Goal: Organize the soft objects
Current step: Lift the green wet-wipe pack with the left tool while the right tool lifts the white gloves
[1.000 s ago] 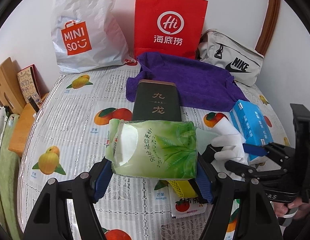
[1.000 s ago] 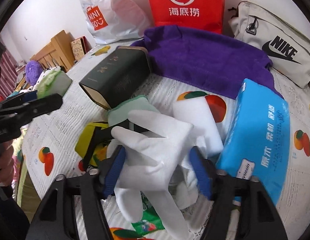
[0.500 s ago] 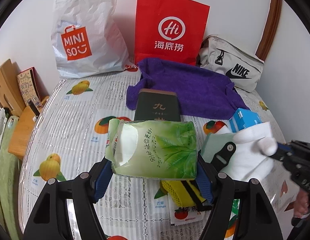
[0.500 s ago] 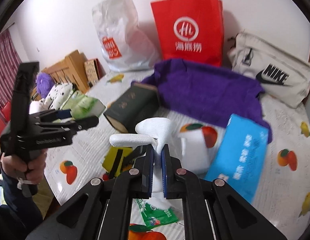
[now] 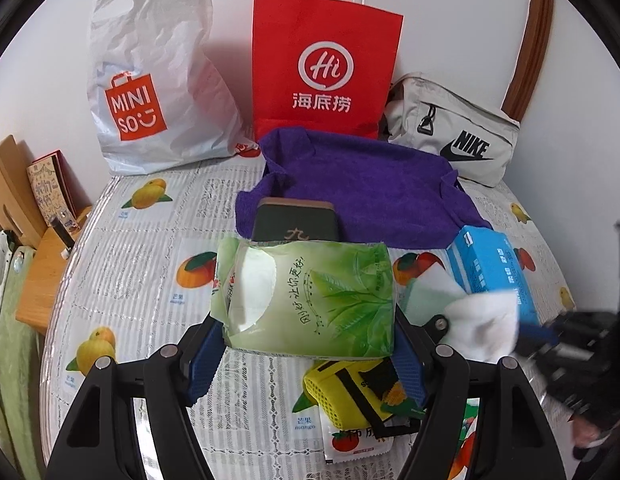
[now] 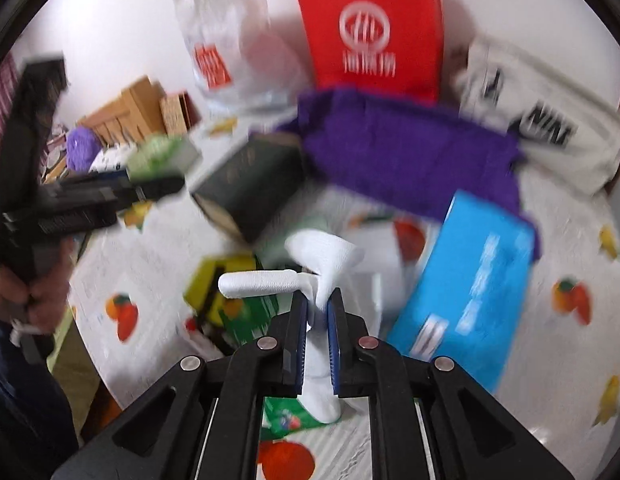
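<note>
My left gripper (image 5: 305,320) is shut on a green tissue pack (image 5: 310,296) and holds it above the fruit-print tablecloth (image 5: 149,264). In the right wrist view my right gripper (image 6: 318,304) pinches a white glove (image 6: 326,252). Its pads press the cloth, though the jaws are opening slightly. The glove's fingers (image 6: 257,284) stick out to the left, clear of the table. The left wrist view shows the same glove (image 5: 486,320) at lower right. The right wrist view is motion-blurred, with the left gripper (image 6: 165,178) at left.
A purple towel (image 5: 362,184) lies at the back with a dark box (image 5: 295,224) on its edge. A blue tissue pack (image 5: 490,264) lies right. A red paper bag (image 5: 326,68), white plastic bag (image 5: 149,80) and grey pouch (image 5: 450,136) line the wall. A yellow mesh item (image 5: 342,388) lies under my left gripper.
My right gripper closed from wide open onto the white glove and lifted it off the table. The left gripper kept still with the tissue pack.
</note>
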`<action>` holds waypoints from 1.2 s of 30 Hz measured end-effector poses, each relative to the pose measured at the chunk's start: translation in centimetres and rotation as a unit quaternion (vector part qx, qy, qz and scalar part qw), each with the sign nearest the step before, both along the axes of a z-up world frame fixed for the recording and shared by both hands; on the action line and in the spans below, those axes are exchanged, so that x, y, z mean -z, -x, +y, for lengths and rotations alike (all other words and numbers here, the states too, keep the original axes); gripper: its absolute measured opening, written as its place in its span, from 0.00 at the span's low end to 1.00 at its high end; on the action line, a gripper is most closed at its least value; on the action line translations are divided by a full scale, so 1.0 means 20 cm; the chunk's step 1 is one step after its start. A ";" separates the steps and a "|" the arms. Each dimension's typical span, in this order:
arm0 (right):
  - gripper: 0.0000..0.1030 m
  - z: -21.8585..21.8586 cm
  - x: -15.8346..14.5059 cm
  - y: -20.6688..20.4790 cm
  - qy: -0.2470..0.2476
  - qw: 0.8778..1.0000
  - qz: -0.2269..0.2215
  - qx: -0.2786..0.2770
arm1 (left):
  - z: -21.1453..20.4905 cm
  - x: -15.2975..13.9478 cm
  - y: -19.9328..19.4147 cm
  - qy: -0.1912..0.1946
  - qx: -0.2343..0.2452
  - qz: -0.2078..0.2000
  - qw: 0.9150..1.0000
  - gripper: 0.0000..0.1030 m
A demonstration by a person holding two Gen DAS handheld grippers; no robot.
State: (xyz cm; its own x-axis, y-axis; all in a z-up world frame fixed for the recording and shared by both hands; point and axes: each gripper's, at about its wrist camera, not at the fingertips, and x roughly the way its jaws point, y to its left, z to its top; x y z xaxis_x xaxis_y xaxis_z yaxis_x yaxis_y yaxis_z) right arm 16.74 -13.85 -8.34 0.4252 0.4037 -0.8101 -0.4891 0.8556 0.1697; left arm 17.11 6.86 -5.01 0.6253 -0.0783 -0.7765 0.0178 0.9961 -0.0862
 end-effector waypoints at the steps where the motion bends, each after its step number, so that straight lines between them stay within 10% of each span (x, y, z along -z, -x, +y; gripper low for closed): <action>1: 0.16 0.00 0.05 0.00 0.004 1.000 0.011 -0.001 | 0.00 0.01 0.00 0.000 0.000 0.003 1.000 0.70; 4: 0.36 0.01 0.12 0.03 0.018 0.999 0.029 -0.007 | 0.00 0.03 -0.01 0.000 0.000 0.009 1.000 0.70; 8: 0.38 0.00 0.08 0.07 0.028 1.000 0.006 0.003 | 0.00 0.05 -0.02 0.002 0.000 0.013 1.000 0.70; 10: 0.63 -0.03 0.02 0.09 0.016 1.000 -0.021 0.010 | 0.01 0.05 -0.03 0.003 -0.001 0.014 1.000 0.70; 13: 0.72 -0.01 0.00 0.06 0.020 0.999 -0.045 0.018 | 0.01 0.07 -0.04 0.007 0.002 0.018 1.000 0.70; 17: 0.57 0.04 0.07 -0.04 0.016 0.999 -0.025 0.020 | 0.02 0.09 -0.04 0.009 0.000 0.021 1.000 0.70; 20: 0.10 0.09 0.12 -0.10 0.031 0.999 -0.019 0.010 | 0.04 0.09 -0.05 0.009 -0.005 0.024 1.000 0.70; 36: 0.07 -0.03 -0.41 -0.02 -0.121 0.989 -0.080 0.022 | 0.06 0.03 -0.01 0.018 -0.011 0.008 1.000 0.70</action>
State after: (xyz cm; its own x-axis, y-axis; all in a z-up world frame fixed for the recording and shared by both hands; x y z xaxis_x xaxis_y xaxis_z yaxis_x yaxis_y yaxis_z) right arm 17.18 -14.51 -0.20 0.5615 0.5562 -0.6127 -0.4895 0.8202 0.2960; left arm 17.27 8.13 -5.64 0.6144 -0.0921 -0.7836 -0.0067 0.9925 -0.1219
